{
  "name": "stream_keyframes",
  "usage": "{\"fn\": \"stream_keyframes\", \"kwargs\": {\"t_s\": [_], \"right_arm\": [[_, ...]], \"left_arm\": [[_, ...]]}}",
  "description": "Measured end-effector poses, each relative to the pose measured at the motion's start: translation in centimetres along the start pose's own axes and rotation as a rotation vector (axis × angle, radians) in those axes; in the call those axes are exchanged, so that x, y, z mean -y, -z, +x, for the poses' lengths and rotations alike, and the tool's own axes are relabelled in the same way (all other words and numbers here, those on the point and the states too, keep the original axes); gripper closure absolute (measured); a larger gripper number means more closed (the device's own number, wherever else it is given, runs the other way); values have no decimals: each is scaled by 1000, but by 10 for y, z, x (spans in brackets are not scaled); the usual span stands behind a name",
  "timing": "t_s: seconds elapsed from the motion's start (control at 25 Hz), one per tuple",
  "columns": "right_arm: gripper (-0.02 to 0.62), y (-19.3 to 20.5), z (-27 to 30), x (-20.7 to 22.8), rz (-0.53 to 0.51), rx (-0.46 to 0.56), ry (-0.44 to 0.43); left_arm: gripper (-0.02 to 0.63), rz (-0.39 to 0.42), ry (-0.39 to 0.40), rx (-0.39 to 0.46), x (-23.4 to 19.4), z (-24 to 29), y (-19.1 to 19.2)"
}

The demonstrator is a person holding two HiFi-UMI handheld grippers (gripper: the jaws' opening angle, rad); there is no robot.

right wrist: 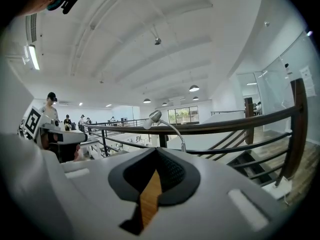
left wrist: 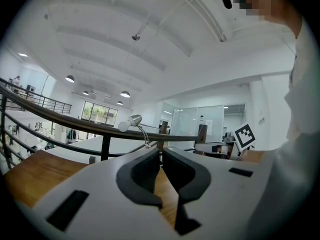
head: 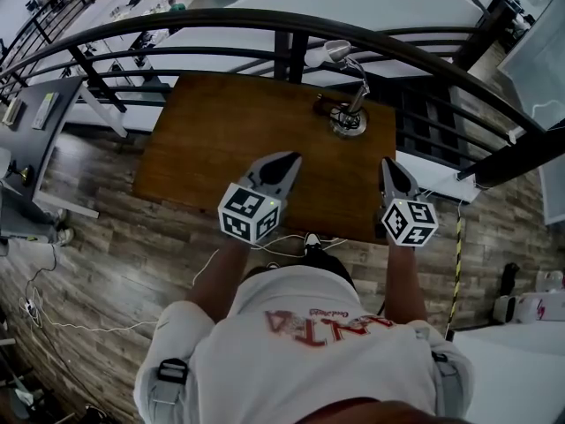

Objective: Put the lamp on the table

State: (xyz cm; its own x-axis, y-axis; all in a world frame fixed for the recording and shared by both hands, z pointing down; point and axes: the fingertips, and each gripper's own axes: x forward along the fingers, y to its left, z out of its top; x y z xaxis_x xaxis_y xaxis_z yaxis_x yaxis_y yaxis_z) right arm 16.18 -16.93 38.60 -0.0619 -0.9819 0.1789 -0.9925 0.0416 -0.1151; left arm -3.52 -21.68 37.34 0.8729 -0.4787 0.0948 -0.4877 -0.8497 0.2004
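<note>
Silver gooseneck desk lamp (head: 353, 95) with round base stands upright near far right corner of brown wooden table (head: 221, 140), left gripper (head: 287, 159) and right gripper (head: 388, 164) both pinched closed on nothing over its near edge, so main risk looks like a stray bump tipping it toward the dark metal railing (head: 221, 14).

Wood-plank floor (head: 106, 237) lower left; dark curved railing (head: 294, 56) across top; white ceiling (right wrist: 175, 44), round lights (right wrist: 194, 88); far windows (right wrist: 182, 115) centre.
</note>
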Motion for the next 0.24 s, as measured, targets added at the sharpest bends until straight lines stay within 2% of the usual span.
{"fn": "stream_keyframes", "kwargs": {"t_s": [0.24], "right_arm": [[592, 0, 3, -10, -24, -7, -8]], "left_arm": [[581, -11, 8, 1, -2, -6, 1]]}}
